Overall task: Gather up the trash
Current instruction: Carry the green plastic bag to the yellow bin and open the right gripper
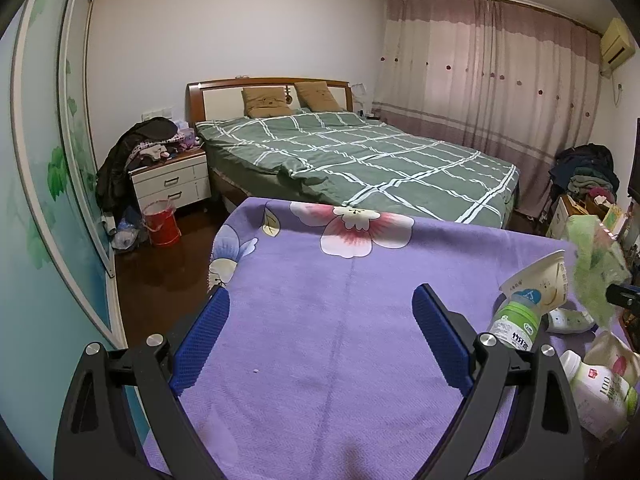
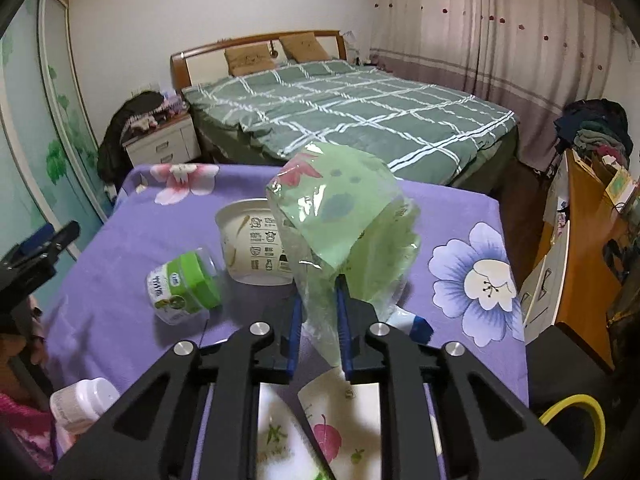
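My right gripper (image 2: 318, 292) is shut on a crumpled green plastic wrapper (image 2: 344, 224) and holds it up above the purple flowered cloth (image 2: 120, 288). The wrapper also shows at the right edge of the left wrist view (image 1: 596, 272). On the cloth lie a white paper cup (image 2: 248, 248) on its side, a green-lidded jar (image 2: 182, 288), a white plastic bottle (image 2: 82, 404) and a white flowered packet (image 2: 340, 428) under the gripper. My left gripper (image 1: 320, 308) is open and empty over bare cloth, left of the cup (image 1: 536, 284) and jar (image 1: 516, 322).
A bed with a green checked cover (image 1: 352, 156) stands behind the table. A red bucket (image 1: 162, 222) and a bedside cabinet (image 1: 172, 180) piled with clothes are at the left. A wooden cabinet (image 2: 580, 280) stands at the right. A small white and blue object (image 2: 412, 322) lies by the right finger.
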Demonstrator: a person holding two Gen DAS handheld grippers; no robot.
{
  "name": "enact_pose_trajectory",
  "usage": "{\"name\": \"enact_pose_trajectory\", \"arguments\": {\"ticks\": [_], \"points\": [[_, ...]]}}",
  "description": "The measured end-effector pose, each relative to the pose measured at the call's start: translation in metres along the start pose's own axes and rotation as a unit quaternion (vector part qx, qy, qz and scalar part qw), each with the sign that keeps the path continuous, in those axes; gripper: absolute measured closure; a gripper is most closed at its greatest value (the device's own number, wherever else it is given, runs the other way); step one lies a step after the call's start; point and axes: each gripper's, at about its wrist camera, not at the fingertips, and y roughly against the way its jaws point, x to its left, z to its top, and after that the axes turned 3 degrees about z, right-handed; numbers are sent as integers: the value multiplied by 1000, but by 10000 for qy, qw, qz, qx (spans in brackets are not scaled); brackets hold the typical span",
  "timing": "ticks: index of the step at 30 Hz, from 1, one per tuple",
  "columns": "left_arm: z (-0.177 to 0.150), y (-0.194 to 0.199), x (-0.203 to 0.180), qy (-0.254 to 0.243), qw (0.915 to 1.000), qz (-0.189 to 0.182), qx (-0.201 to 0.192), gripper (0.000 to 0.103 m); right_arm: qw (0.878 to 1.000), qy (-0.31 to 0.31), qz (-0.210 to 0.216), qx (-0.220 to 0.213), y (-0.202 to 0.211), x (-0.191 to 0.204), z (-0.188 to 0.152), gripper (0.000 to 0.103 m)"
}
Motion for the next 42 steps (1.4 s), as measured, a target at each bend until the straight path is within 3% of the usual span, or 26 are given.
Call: {"name": "enact_pose_trajectory", "arguments": {"ticks": [13,21,28,34,42], "points": [[-1,0,-2,-27,10000,-10,20,12,9979,-502,-27,-417,64,-34,-28,88],[-1,1,-2,-28,10000,-5,17,12,9922,-864,-589,-678,122,-76,-63,88],[-2,2,-7,-48,10000,-35,10,12,9781,-1561,-1316,-393,139,-139,-111,87],[-2,3,-11,-80,10000,-56,16,12,9605,-2029,-1899,120,126,-187,-147,84],[-2,3,-13,-97,9999,-73,25,12,9389,-2228,-2596,374,125,-207,-167,70]]}}
